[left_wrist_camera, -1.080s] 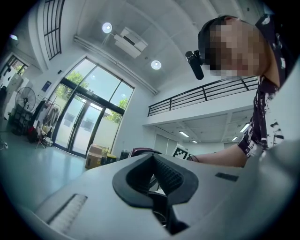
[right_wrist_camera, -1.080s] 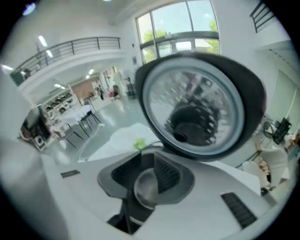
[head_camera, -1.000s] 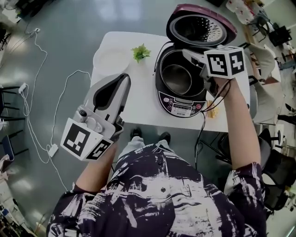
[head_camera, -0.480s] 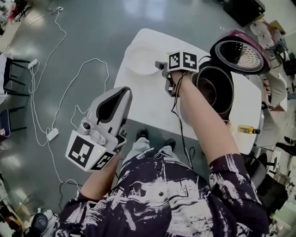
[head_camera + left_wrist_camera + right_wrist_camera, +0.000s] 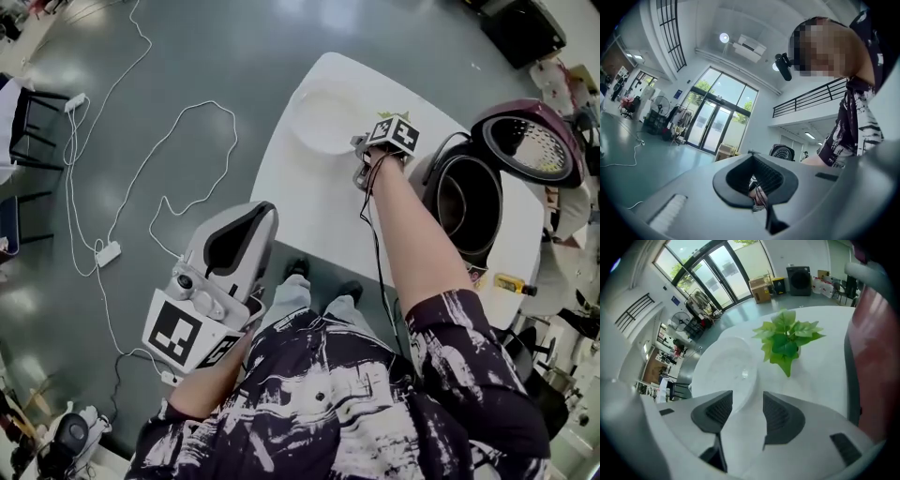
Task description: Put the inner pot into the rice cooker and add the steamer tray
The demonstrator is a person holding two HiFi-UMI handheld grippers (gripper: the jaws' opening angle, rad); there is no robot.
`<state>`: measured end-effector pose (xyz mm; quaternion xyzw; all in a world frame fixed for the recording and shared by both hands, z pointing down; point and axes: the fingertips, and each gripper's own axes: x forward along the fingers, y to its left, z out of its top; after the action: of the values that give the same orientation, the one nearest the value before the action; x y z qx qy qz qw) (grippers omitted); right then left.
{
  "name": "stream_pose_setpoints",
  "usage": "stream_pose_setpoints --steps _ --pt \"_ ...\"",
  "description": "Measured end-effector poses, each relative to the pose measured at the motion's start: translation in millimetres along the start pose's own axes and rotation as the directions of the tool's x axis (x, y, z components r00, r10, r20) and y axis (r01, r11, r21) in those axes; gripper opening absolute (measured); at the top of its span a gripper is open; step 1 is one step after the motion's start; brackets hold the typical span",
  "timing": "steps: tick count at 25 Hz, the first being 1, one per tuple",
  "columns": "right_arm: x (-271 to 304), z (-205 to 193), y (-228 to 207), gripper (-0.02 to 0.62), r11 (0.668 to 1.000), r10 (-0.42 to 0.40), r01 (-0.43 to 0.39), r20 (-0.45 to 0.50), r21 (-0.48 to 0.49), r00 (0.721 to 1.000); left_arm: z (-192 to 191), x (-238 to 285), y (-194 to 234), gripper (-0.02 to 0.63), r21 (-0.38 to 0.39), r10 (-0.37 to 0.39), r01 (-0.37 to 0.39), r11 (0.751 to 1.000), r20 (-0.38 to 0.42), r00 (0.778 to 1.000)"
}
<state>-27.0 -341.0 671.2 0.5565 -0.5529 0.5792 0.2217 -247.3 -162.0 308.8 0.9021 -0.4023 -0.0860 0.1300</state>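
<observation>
Reaching beside the cooker (image 5: 441, 220), the right claw (image 5: 747, 401), jaws just opening and empty, hangs near the tray (image 5: 723, 365) on the bench (image 5: 309, 202). Likely light, stiff, slippery plastic; pinch its rim. Left claw (image 5: 262, 212) is clenched, empty.

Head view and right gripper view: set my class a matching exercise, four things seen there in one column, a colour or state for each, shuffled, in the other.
1 rice cooker lid
2 steamer tray
3 plant
4 right gripper

A green
B jaws apart, gripping nothing
C raised open
D white and round

Pairs: 1-C, 2-D, 3-A, 4-B.

The right gripper's jaws have just been opening, nothing between them.
</observation>
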Motion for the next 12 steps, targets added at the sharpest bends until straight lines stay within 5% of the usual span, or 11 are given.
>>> stream_pose_setpoints --steps 12 --pt "42.5 -9.0 3.5 0.149 0.998 -0.050 0.051 -0.025 0.031 0.998 -13.0 -24.5 32.8 0.005 -0.012 0.078 -0.078 0.997 -0.038 0.996"
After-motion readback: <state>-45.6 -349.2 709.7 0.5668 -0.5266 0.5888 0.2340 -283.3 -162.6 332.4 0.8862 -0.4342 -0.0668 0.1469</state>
